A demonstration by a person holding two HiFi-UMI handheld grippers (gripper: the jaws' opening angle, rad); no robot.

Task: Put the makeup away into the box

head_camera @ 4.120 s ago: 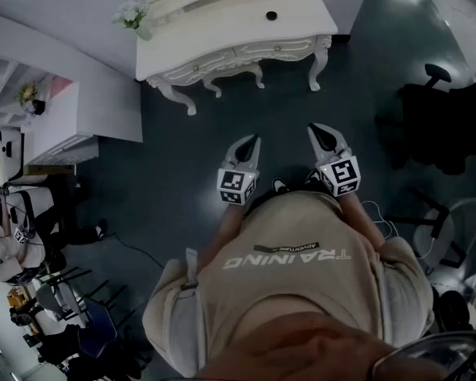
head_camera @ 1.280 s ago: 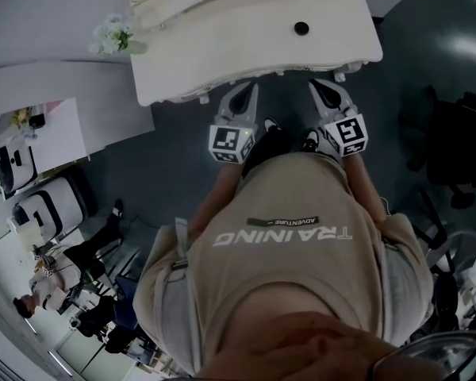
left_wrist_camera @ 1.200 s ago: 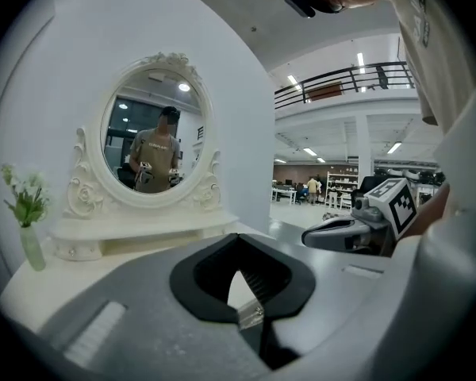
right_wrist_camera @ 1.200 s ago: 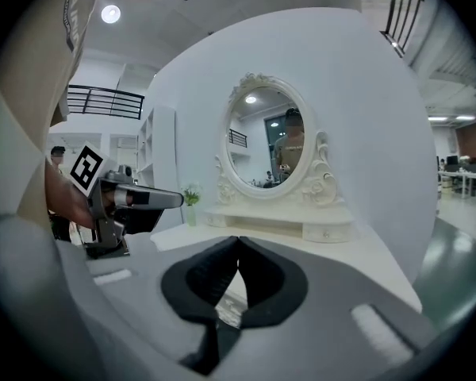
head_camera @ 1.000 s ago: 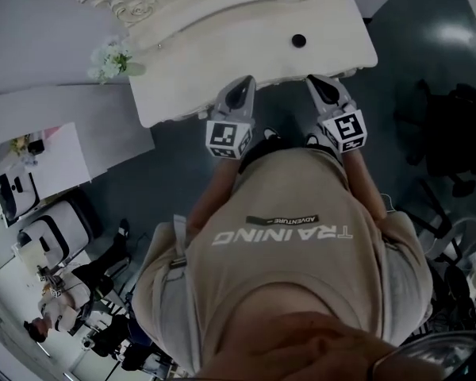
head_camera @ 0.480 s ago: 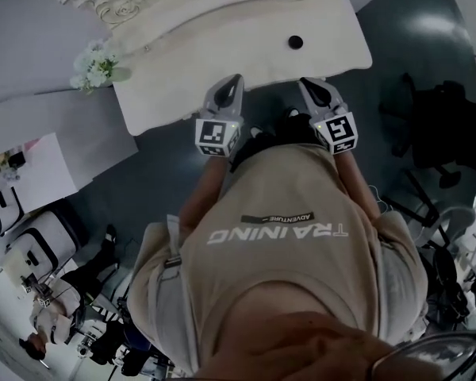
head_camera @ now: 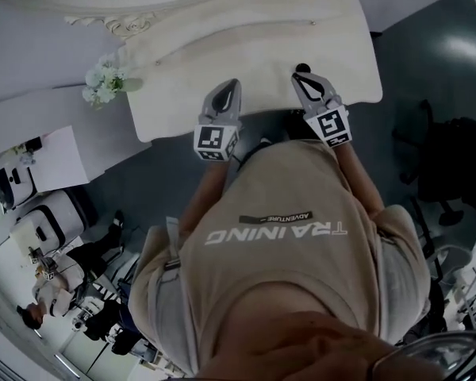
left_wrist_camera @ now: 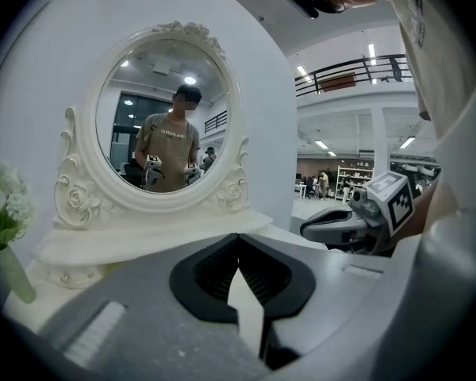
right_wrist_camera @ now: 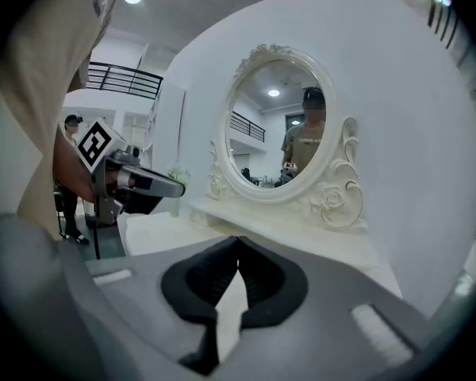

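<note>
A white dressing table fills the top of the head view. A small round black item lies on its right part, partly hidden behind my right gripper's tip. My right gripper reaches over the table's front edge, its jaws shut and empty. To its left my left gripper also hangs over the front edge, jaws together with nothing between them. Both gripper views face the oval mirror. I see no box in any view.
A vase of white flowers stands at the table's left end. A dark office chair sits on the floor to the right, a white cabinet to the left. People sit at the lower left.
The person has walked up to the dressing table. Both grippers have gone from above the floor to over its front edge, and the right tip now sits by the black item.
</note>
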